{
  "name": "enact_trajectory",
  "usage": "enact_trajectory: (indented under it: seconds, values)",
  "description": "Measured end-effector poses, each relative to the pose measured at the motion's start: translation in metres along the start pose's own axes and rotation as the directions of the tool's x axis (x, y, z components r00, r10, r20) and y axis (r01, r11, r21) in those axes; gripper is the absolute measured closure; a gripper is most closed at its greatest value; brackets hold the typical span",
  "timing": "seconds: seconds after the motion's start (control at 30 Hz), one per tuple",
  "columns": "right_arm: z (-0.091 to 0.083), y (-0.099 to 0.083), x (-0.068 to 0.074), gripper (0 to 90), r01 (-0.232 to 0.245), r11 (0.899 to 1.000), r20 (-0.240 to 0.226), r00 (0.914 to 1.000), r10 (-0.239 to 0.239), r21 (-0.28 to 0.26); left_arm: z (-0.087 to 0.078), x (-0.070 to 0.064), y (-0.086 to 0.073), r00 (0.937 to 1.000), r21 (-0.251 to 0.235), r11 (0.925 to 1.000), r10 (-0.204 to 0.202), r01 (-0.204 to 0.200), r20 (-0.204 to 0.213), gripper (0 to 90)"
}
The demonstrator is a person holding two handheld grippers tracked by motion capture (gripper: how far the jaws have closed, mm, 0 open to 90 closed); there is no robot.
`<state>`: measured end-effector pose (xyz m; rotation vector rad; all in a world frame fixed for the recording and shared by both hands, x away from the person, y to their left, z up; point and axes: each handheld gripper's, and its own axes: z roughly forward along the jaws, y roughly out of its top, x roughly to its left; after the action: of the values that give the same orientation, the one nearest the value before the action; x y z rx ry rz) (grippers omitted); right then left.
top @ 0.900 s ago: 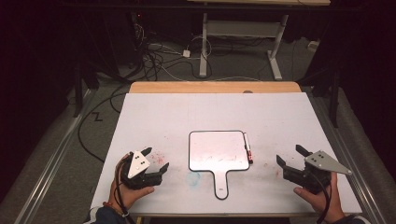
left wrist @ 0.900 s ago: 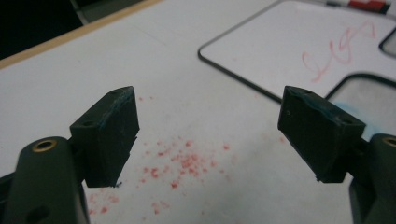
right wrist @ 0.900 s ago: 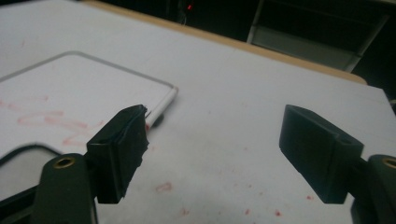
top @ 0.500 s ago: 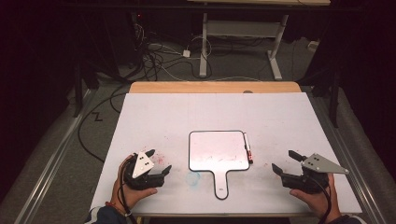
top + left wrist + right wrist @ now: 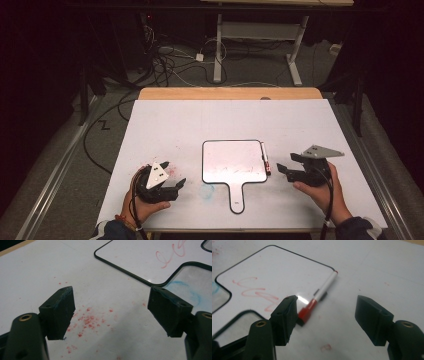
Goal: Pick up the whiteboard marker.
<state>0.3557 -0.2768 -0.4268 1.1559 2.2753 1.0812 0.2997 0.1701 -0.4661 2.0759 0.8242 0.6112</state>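
Note:
A small paddle-shaped whiteboard (image 5: 234, 162) with a black rim and a handle lies on the white table top (image 5: 200, 125); faint red scribbles mark it (image 5: 254, 291). A white marker with a red cap (image 5: 318, 296) rests along the board's right edge (image 5: 265, 159). My right gripper (image 5: 286, 170) stands open just right of the marker, whose red cap lies close in front of one jaw (image 5: 325, 312). At the table's front left my left gripper (image 5: 172, 177) is open and holds nothing, over red specks (image 5: 111, 307); the board's corner (image 5: 150, 262) lies beyond it.
A blue smear (image 5: 207, 191) marks the table beside the board's handle (image 5: 237, 197). A wooden strip (image 5: 230, 93) borders the table's far edge. Cables (image 5: 170, 65) and desk legs (image 5: 217, 50) lie on the floor beyond.
My right gripper has moved left towards the marker. My left gripper has shifted slightly towards the front and right.

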Motion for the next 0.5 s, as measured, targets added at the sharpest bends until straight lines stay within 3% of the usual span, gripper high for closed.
enact_trajectory:
  seconds: [0.23, 0.27, 0.5]
  values:
    - [0.046, 0.031, -0.011, 43.1, -0.051, 0.995, -0.04, 0.9977, 0.055, 0.085, 0.002, -0.001, -0.002, 0.9994, 0.019, 0.9998, 0.01, -0.011, 0.033, 22.1]
    - [0.052, 0.033, -0.012, 44.3, -0.06, 0.994, -0.034, 0.9974, 0.064, 0.095, 0.003, -0.001, -0.003, 0.9987, 0.024, 0.9996, 0.013, -0.014, 0.049, 22.1]
    - [0.084, 0.034, -0.025, 59.6, -0.105, 0.98, -0.018, 0.9938, 0.11, 0.171, 0.003, -0.004, -0.004, 0.9985, 0.045, 0.9987, 0.021, -0.023, 0.05, 22.5]
